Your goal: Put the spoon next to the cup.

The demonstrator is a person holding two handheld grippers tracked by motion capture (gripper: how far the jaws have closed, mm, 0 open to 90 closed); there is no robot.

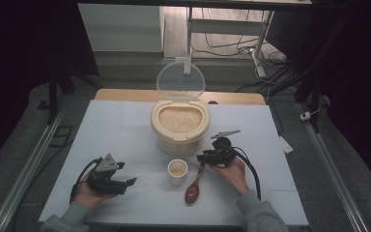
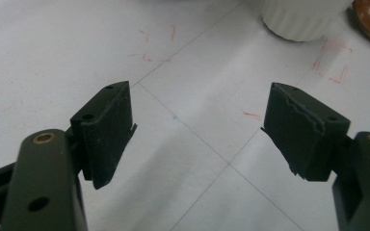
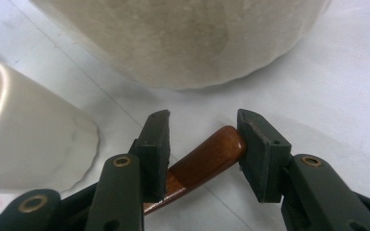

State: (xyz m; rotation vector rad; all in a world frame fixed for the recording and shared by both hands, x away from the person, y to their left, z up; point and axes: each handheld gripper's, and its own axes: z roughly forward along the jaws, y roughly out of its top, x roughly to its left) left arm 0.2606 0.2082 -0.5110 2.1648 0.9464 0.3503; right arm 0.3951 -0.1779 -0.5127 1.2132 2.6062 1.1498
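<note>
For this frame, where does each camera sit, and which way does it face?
High view: above the person's side, looking forward and down on the table; forearms and both grippers show.
Left gripper view: rides the left gripper, facing bare tabletop between open jaws.
Right gripper view: rides the right gripper, jaws astride the spoon handle, facing the rice container.
Shared by all views: the cup.

spoon (image 3: 207, 156): bowl hidden behind tool | cup (image 2: 301, 17): top cut off

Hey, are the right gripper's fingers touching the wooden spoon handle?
Cannot tell. In the right gripper view the spoon handle lies between the right gripper's fingers; its tip meets one finger's edge, but no clear contact or gap shows.
</note>
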